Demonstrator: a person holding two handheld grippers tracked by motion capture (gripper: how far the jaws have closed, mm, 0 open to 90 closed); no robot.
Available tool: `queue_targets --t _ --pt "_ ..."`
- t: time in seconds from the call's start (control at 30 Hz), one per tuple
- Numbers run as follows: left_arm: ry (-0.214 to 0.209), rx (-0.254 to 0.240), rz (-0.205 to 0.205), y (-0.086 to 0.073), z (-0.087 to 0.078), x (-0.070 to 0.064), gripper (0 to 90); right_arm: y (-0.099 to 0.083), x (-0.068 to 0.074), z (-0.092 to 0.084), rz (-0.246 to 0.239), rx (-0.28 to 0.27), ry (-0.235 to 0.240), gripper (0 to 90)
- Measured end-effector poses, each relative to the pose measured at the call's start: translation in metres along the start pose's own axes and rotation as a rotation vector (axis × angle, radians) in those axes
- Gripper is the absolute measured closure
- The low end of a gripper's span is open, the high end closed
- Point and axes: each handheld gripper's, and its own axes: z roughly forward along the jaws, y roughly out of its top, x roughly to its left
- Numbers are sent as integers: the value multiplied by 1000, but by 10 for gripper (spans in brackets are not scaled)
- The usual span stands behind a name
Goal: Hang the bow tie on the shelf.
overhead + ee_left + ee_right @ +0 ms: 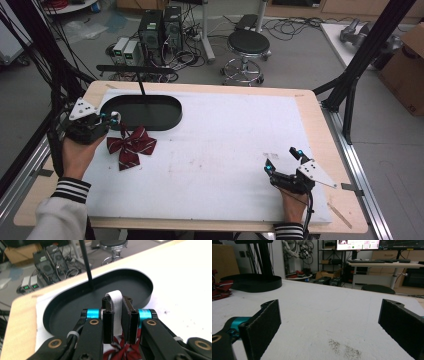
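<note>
A dark red striped bow tie (131,146) lies on the white mat just in front of the black oval stand base (165,120). Its white neck strap (115,302) loops up between the jaws of my left gripper (112,119), which is shut on it at the base's near left rim. The bow (120,350) hangs just below those jaws. My right gripper (284,160) rests low over the mat at the front right, open, nothing between its pads (262,325). The bow tie (220,288) lies far off at that view's left edge.
The oval base (62,305) carries a thin black upright post (141,86) with a crossbar on top. The white mat (225,145) covers most of the wooden table. A stool (248,47), computer towers and cables stand on the floor beyond the far edge.
</note>
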Motion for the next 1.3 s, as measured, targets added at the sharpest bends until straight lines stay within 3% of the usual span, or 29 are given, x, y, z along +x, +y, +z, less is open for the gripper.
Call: queue_targets --t 0.33,0.57,0.93,1.1,1.3 --pt "-62 -76 23 39 7 -2 808 0 0 0 -3 0 0 33" --pt "-94 -98 44 58 16 -2 808 0 0 0 2 1 0 33" --pt "-116 -109 81 84 33 -3 808 0 0 0 -3 -1 0 33" --pt "-131 -121 78 92 39 -2 808 0 0 0 -4 0 -1 33" --pt "-140 -103 58 93 55 3 808 0 0 0 -5 -1 -1 34"
